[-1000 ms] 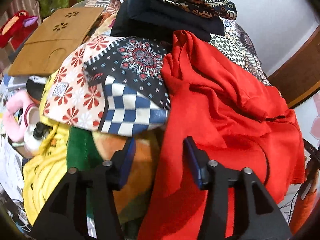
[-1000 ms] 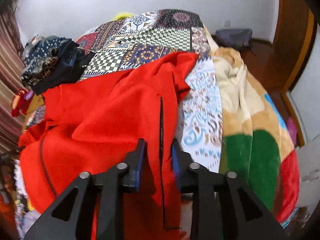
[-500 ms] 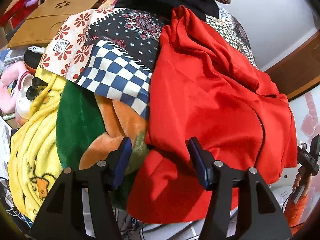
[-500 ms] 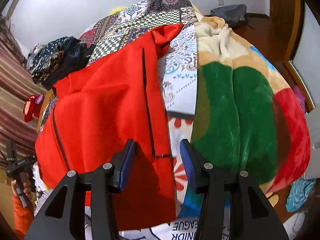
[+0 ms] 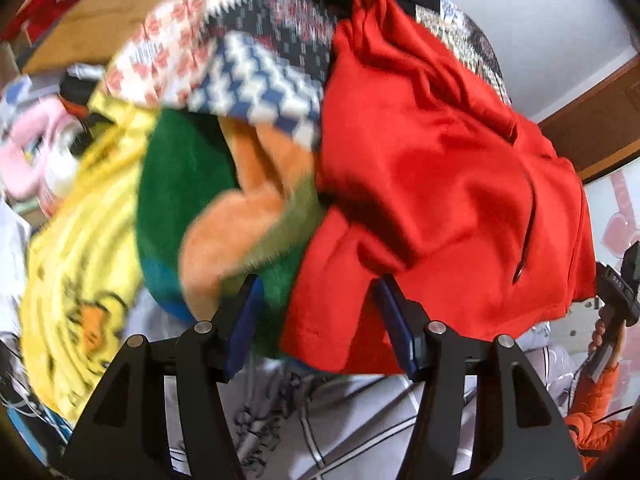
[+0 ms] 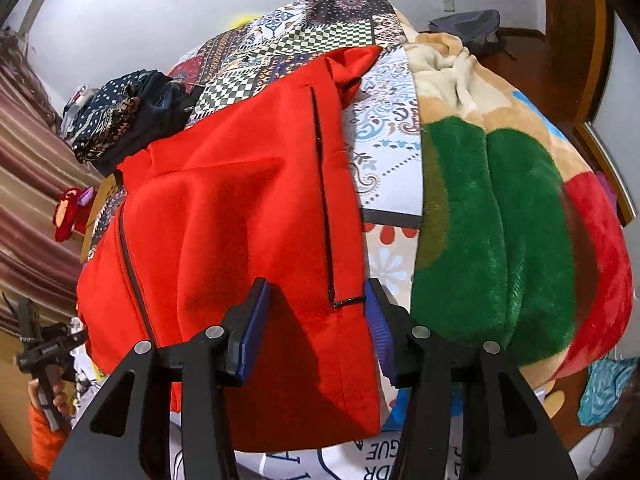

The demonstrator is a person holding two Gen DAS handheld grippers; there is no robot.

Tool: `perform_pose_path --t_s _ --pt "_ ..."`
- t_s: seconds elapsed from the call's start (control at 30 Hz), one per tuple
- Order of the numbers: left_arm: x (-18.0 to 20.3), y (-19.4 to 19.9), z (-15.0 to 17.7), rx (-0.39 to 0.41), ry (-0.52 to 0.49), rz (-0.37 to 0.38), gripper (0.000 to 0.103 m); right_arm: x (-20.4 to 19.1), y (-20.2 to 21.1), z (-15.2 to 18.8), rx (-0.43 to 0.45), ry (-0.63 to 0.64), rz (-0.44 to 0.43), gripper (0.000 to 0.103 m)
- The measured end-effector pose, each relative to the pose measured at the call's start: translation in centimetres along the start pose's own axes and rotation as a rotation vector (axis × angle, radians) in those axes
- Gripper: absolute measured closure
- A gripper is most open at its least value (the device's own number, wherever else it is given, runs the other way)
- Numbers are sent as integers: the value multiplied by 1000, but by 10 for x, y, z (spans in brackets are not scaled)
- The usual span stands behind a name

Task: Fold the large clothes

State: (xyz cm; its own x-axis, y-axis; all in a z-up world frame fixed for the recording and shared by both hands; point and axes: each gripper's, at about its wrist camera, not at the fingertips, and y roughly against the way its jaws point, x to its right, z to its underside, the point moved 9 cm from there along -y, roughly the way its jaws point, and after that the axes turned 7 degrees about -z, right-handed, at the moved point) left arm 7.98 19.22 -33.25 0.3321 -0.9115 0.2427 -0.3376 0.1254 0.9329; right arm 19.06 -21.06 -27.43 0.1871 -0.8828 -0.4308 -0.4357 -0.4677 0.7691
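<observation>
A large red zip jacket (image 5: 432,168) lies spread on the bed, its hem hanging over the near edge. In the right wrist view the red jacket (image 6: 240,208) shows a dark pocket zip (image 6: 324,200) and the front zip at left. My left gripper (image 5: 320,316) is open and empty, its jaws on either side of the jacket's lower left corner without touching it. My right gripper (image 6: 316,320) is open and empty, just above the jacket's lower right hem near the pocket zip's end.
A patchwork bedspread (image 6: 304,36) covers the bed. A green, orange and red fleece blanket (image 6: 492,216) lies right of the jacket. Folded dark clothes (image 6: 120,108) sit at the far left. A yellow blanket (image 5: 80,264) and clutter lie beside the bed.
Both grippers have pulled back toward the bed's near edge. The right gripper opened and let go of the jacket's zip area. The left view is blurred by motion.
</observation>
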Motion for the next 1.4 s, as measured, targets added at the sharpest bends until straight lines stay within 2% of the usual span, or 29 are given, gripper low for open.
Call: perform_pose_path --t_s 0.07,0.13,0.17,0.23,0.27,0.3,0.5,0.67,0.83,0.9,1.07,1.13,1.2,1.27,1.3,1.33,1.4 --pt "4 -2 2 13 -4 -8 48 -1 -1 0 9 18 10 59" --pt "10 2 1 31 -28 -22 61 -3 0 -1 27 31 9 65" --pt "12 4 -1 42 -43 -42 66 -5 0 -2 37 25 -8 77" --pt "16 12 -7 75 -53 -67 91 -7 1 -3 54 4 -39 82" --pt "18 16 -11 86 -44 -54 95 -9 2 -4 60 5 -39 84" --pt "21 21 -15 100 -36 -33 97 -11 3 -6 71 9 -48 90" --pt "58 76 -58 260 -55 94 99 -37 27 -33 153 65 -97 90" --pt "93 122 -111 387 -97 172 99 -51 43 -68 231 114 -91 91" --pt "113 156 -177 534 -140 146 99 -53 43 -118 286 147 -61 91" --pt "113 157 -209 580 -129 101 99 -50 38 -142 297 160 -40 91" --pt "99 114 -282 558 -54 26 99 -41 10 -206 295 181 20 91" --pt "92 85 -309 534 -41 -47 99 -38 2 -225 300 172 35 90" --pt "92 65 -324 526 -51 -123 98 -31 7 -244 346 154 108 90" --pt "92 49 -332 499 -62 -179 93 -27 17 -255 382 136 130 90" --pt "94 43 -335 477 -65 -178 84 -27 20 -257 385 133 113 89" --pt "96 42 -335 473 -62 -164 65 -29 23 -256 379 135 94 87" --pt "97 48 -336 504 -47 -133 40 -30 24 -251 364 153 99 72"
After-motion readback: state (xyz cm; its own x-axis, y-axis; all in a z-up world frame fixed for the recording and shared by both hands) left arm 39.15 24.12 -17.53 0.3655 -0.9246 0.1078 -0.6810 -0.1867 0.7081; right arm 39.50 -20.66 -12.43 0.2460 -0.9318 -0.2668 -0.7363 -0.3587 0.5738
